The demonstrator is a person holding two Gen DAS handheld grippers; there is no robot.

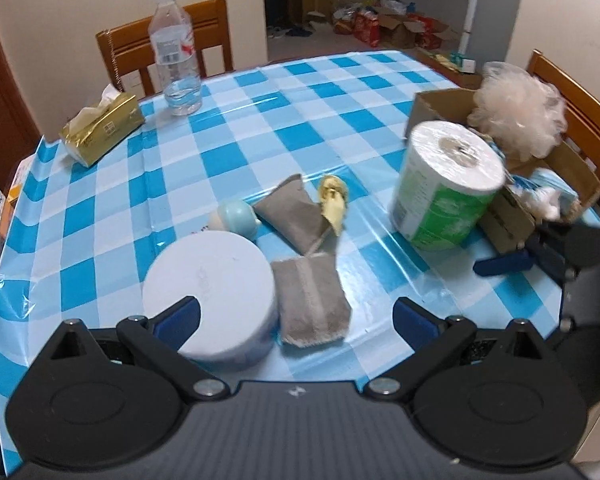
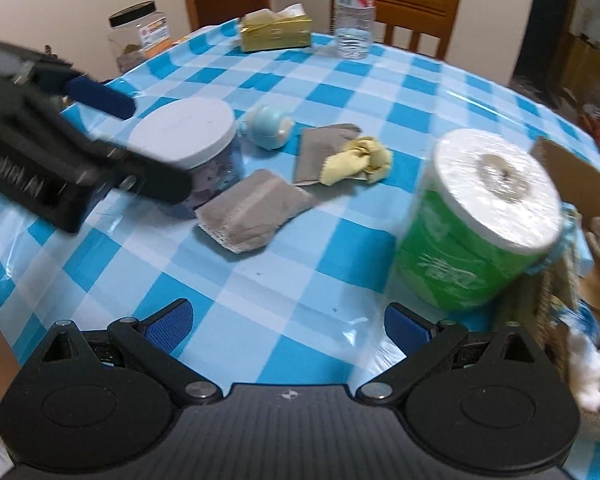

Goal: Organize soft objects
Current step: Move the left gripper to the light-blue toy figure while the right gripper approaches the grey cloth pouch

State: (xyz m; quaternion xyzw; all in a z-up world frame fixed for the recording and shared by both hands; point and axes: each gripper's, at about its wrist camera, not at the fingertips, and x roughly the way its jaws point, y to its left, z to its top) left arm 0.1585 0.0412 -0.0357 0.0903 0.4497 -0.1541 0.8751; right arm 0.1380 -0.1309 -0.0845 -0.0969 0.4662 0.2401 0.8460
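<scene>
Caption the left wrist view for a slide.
Open left tongs hover over grey pouches, a white-lidded jar and a wrapped paper roll on the checked tablecloth.

Left gripper [image 1: 296,316]: matte black body, ribbed dark-grey top plate with a small white mark at centre. Two round black housings flank it, each with a raised disc. Angled black link arms, silver screw heads at the pivots. Fingers [image 1: 414,320] carry blue pads.

Right gripper [image 2: 286,318]: same build, black links, silver screws, blue pads on the fingers [image 2: 170,322], white mark on the ribbed plate. Side-on, the body shows a toothed rack.
</scene>
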